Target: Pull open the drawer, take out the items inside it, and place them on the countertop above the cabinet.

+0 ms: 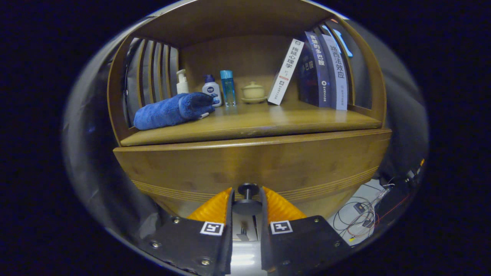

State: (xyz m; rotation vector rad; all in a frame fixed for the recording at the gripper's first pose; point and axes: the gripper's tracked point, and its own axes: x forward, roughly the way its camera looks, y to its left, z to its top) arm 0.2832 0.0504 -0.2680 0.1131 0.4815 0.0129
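— Nearest of all, the claw [247,203] is seen closed to a narrow gap around the drawer knob [247,191], with one finger on each side of the knob's stem and disc. Both fingers appear to be pressed against it, so the knob is judged to be gripped.

— And the drawer [249,165] itself?

— It is found directly behind the knob, its wooden front shut flush with the cabinet; no gap is seen along its upper edge. Nothing of what lies inside can be told yet.

— What could go wrong from here?

— The knob is small and round, so it could be slipped off if the pull is made at an angle rather than straight back. A jerk could also be passed to the tabletop [253,122] above the knob, where the leaning books [322,73] up and to the right of the knob could be tipped, or the slim blue bottle [228,87] above it toppled.

— Is room left above for the items?

— A bare stretch of tabletop is left straight above the knob, in front of the small lidded pot [253,92]. The folded blue towel [172,110] is laid up and to the left of the knob, with two pump bottles behind it, so that side is judged crowded.
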